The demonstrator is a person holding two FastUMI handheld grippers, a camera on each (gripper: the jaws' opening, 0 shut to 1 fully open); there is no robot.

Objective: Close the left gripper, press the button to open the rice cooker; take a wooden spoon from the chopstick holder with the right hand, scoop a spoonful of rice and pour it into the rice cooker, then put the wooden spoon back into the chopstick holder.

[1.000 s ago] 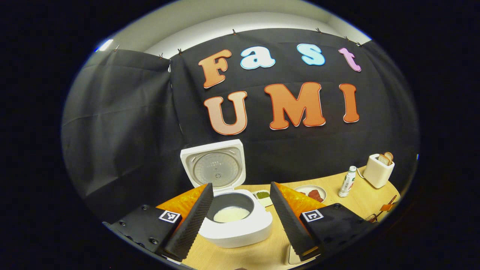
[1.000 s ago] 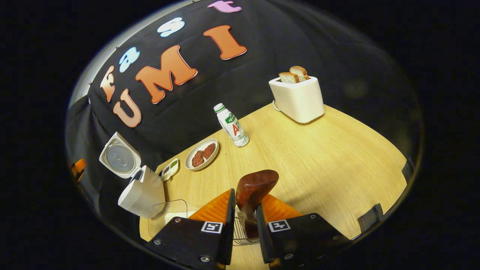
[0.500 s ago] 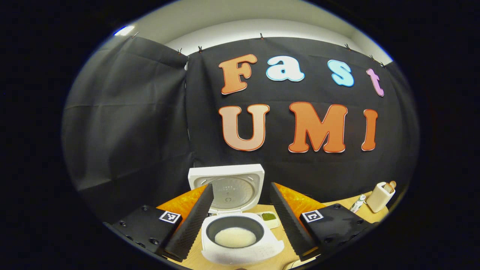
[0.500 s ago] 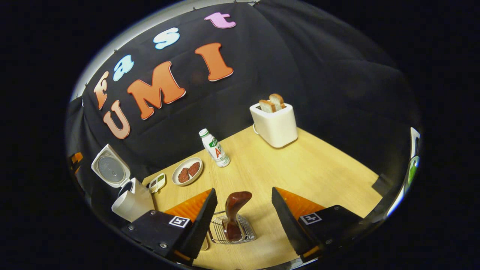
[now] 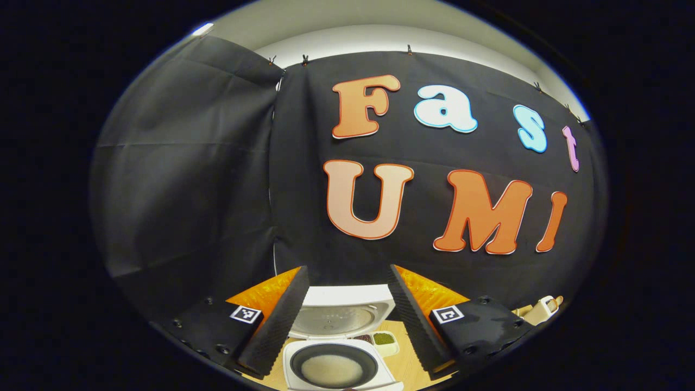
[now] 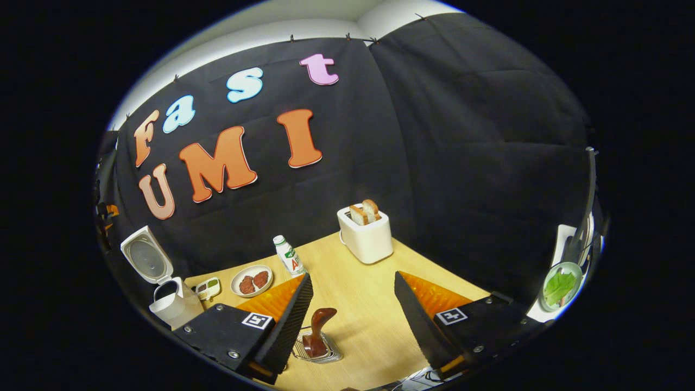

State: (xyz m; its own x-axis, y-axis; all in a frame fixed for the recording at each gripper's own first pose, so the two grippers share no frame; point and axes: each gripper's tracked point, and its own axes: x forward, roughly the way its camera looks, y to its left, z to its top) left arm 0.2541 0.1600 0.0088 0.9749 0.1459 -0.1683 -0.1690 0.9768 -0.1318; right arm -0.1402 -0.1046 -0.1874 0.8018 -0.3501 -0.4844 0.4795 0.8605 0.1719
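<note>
On the table: white rice cooker, lid up, white rice inside.
Spoon: dark wooden spoon is stood in wire chopstick holder.
Right gripper: spread, empty.
Left gripper: spread, empty.
Risk: the light holder could be tipped if the spoon is bumped.

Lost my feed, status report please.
Left gripper open above open rice cooker. Right gripper open, empty. Wooden spoon in chopstick holder. Nothing in the way.

My left gripper: fingers spread wide apart, holding nothing, raised and aimed level, forward.
My right gripper: fingers spread wide apart, holding nothing, raised and angled slightly downward.
</note>
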